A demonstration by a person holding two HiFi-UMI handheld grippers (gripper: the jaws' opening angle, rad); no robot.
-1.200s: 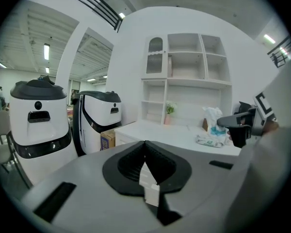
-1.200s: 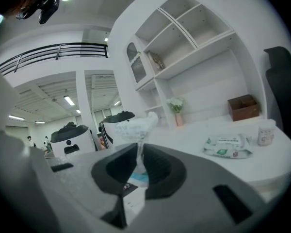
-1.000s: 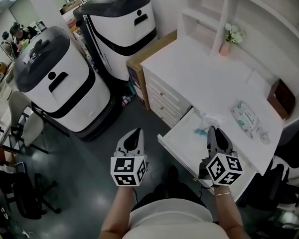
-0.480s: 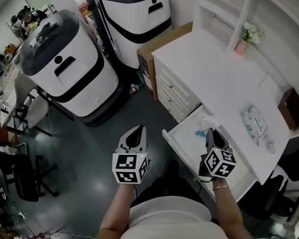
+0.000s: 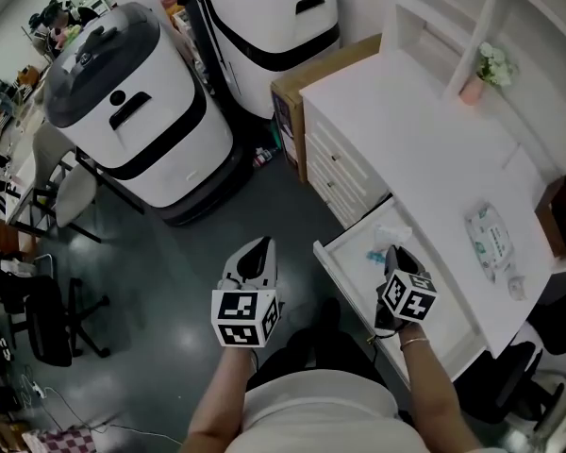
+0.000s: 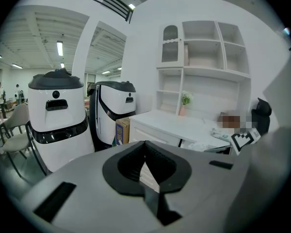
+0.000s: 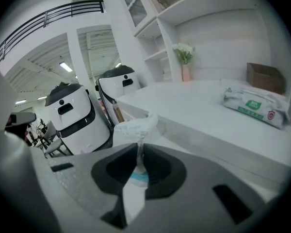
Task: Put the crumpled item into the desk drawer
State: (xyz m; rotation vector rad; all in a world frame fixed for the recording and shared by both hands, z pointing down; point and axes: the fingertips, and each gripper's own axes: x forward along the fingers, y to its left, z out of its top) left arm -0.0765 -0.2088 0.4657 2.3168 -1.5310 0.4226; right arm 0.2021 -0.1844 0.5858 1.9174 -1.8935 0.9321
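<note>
The crumpled item (image 5: 391, 237), a white scrunched wrapper with a blue patch, is pinched in my right gripper (image 5: 400, 253). That gripper hangs over the open desk drawer (image 5: 343, 283). In the right gripper view the crumpled item (image 7: 135, 125) sticks out past the shut right gripper (image 7: 140, 143), with the white desk top (image 7: 203, 106) beyond it. My left gripper (image 5: 257, 258) hovers over the dark floor left of the drawer. The left gripper (image 6: 145, 142) has its jaws together with nothing between them.
On the white desk (image 5: 424, 149) lie a pack of wipes (image 5: 491, 243), a brown box (image 5: 562, 217) and a small flower vase (image 5: 487, 74). Two large white and black machines (image 5: 132, 111) (image 5: 274, 22) and a cardboard box (image 5: 307, 83) stand left of the desk. Chairs (image 5: 47, 206) are at the far left.
The head view has shifted, so the desk and the machines sit further right. The right gripper with the crumpled item has edged left over the drawer. The left gripper has barely moved.
</note>
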